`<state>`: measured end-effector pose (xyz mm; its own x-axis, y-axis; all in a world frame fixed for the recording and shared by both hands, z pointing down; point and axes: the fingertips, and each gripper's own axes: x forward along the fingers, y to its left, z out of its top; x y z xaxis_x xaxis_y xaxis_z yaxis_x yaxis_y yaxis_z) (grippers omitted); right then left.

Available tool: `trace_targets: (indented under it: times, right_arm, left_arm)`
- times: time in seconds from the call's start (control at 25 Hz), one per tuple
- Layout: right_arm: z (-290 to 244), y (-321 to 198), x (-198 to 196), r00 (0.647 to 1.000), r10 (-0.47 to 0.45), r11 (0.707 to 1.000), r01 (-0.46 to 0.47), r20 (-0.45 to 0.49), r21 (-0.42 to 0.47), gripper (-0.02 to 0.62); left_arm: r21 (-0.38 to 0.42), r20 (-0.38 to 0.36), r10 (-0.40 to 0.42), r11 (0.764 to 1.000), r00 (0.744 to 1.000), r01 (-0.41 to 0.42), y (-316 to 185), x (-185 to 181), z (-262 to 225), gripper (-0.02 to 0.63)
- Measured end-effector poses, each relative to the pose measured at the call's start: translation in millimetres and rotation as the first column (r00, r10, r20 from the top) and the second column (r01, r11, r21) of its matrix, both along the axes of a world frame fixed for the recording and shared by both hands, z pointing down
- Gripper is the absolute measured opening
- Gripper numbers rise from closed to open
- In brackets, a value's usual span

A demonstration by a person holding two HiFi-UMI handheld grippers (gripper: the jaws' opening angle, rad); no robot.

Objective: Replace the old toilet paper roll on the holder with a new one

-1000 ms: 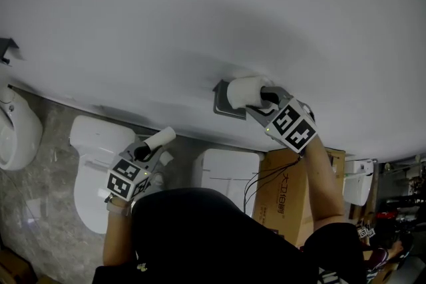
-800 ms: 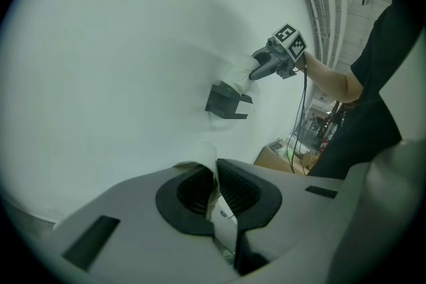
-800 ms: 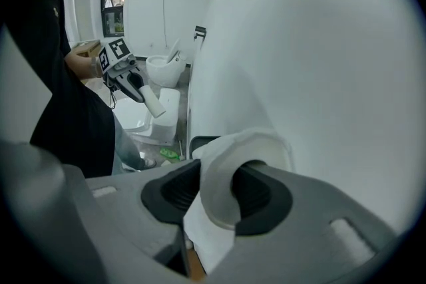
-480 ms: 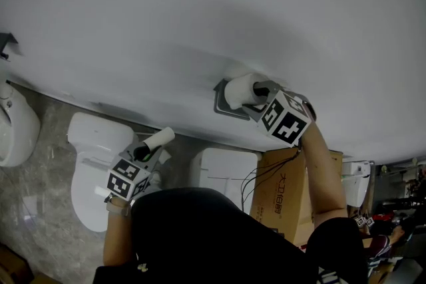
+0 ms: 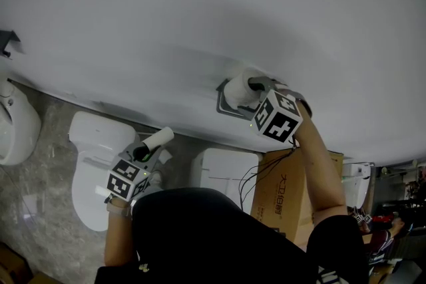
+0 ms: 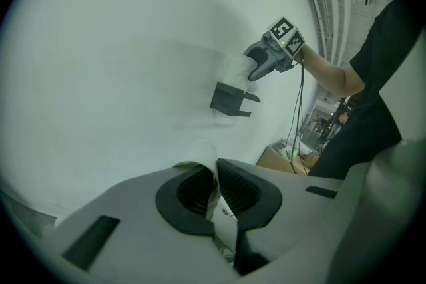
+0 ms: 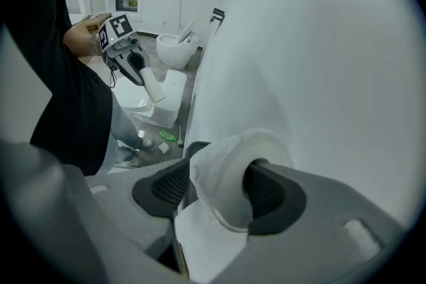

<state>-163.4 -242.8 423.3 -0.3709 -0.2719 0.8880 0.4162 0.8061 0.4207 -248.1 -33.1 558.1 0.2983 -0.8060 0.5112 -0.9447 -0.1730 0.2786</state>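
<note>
A white toilet [image 5: 90, 156] stands on the grey floor [image 5: 40, 209] at the left, below the pale wall [image 5: 200, 10]. Over its right edge the left gripper [image 5: 145, 153] is held low and well apart from the wall fitting. Its fingers [image 6: 243, 189] are almost fully closed, pinching the old toilet paper roll [image 5: 160, 139], a slim white tube that sticks up and out past the fingertips, its wall squashed flat between the ribbed pads.

Further right the dark holder [image 5: 221, 108] is fixed to the wall, and the new toilet paper roll [image 5: 236, 91] sits on it, full and white, with a loose sheet hanging below it in the right gripper view. The right gripper [image 7: 218, 179] is at that roll, marker cube toward the person. Its fingers [image 7: 269, 193] have just been opening and now stand wide: one pad lies at the roll's hollow end, the other just beside its outer side, so the roll is between them but not squeezed.

Below the right forearm stands a brown cardboard box [image 5: 289, 199]
</note>
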Motion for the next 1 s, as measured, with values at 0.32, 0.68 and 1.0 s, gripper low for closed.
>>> trace_targets:
  times: [0.32,0.68,1.0]
  right_arm:
    - [1.3,-6.1,-1.1,1.000,0.021,1.000,-0.021,0.019,0.019,0.301]
    - [-28.9,-8.1,6.6,0.985,0.075,0.997,-0.076,0.158,-0.003,0.304]
    - [-45.4,2.8,44.8,0.935,0.183,0.983,-0.163,0.303,-0.089,0.302]
  left_arm:
    - [-0.003,-0.006,-0.005,1.000,1.000,0.005,4.3,0.9,3.4,0.032]
    - [-0.012,-0.002,0.036,0.999,0.999,-0.036,1.5,10.6,2.0,0.032]
    - [-0.022,0.013,0.143,0.990,0.990,-0.143,-10.6,33.5,-1.7,0.032]
